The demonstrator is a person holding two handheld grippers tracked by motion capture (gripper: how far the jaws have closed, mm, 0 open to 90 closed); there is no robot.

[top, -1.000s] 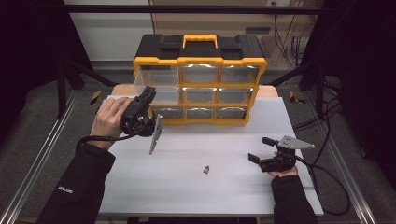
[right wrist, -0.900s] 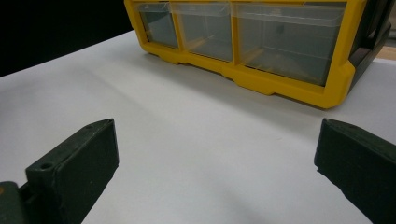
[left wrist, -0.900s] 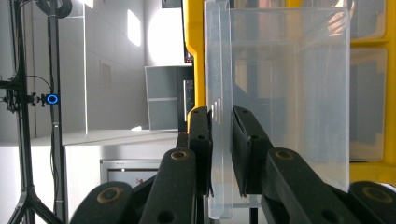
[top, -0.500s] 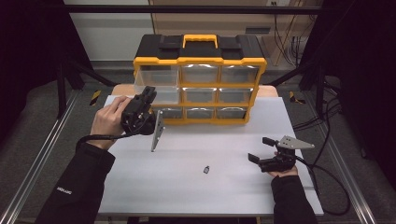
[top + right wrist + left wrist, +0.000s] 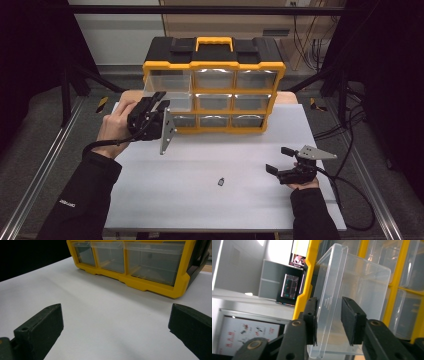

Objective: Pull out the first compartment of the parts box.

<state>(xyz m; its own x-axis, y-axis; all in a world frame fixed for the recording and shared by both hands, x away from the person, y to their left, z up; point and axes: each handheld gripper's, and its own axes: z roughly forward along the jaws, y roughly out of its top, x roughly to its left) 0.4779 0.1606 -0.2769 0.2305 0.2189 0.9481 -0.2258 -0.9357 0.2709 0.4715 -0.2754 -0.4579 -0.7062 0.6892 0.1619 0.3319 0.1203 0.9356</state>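
The left claw (image 5: 328,323) has just been opening, its pads now loose around the front wall of the clear plastic drawer (image 5: 352,290), pulled out of the yellow organizer (image 5: 214,90)'s left column. Right claw (image 5: 283,160) spread wide.

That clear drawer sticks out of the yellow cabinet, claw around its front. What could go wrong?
The left claw has just been opening its jaws around the front wall of the clear drawer. Sticking out, it might tip or slide free. Backing away, a jaw could snag its lip.

Clear drawer (image 5: 352,290) pulled partly out of yellow organizer (image 5: 215,65).
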